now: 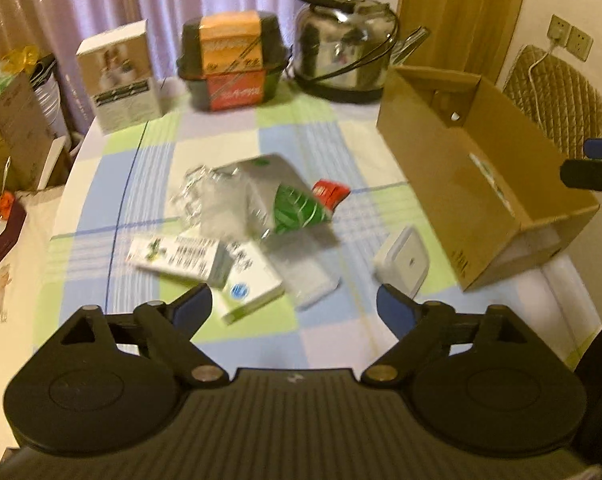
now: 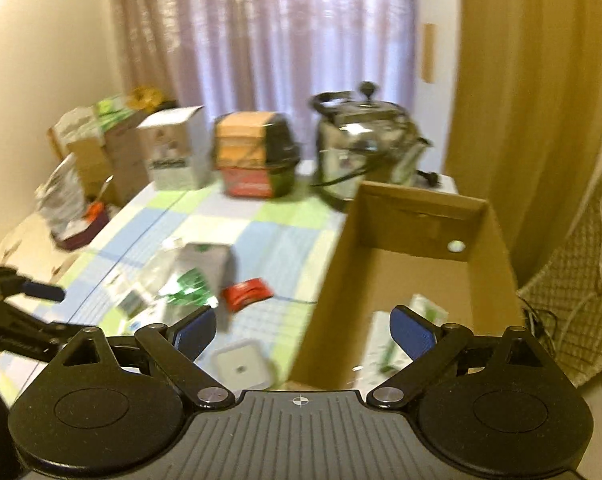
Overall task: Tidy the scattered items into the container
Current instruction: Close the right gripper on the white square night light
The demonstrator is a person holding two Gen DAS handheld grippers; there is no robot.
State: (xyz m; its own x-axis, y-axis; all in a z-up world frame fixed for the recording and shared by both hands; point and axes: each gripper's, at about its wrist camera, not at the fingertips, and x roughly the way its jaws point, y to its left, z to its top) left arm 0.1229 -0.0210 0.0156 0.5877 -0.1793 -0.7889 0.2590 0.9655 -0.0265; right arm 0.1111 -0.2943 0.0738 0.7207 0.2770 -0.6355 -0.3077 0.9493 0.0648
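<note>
A counter covered by a checked cloth in pale blue, green and white is seen from two hand-held tools. The left tool is held low above the near edge of the counter, its two blue-padded fingers spread wide with nothing between them; it is aimed at the scattered items, presumably so that one can be picked next. Just ahead of it a loose heap is seen: a white carton with a barcode resting partly on a white and green box, crumpled clear plastic, a silver pouch with a green leaf print and a small red packet touching the pouch. A white square object lies apart, beside the container.

The container, an open cardboard box, stands at the right side of the counter. The right tool is held over the box's near edge, fingers likewise wide apart and empty (a position suited to dropping things in). Some white and green packaging is already seen inside, blurred.

At the back a steel kettle, a black pot in printed sleeves and a white box are lined up before a curtain, probably not part of the tidying.
</note>
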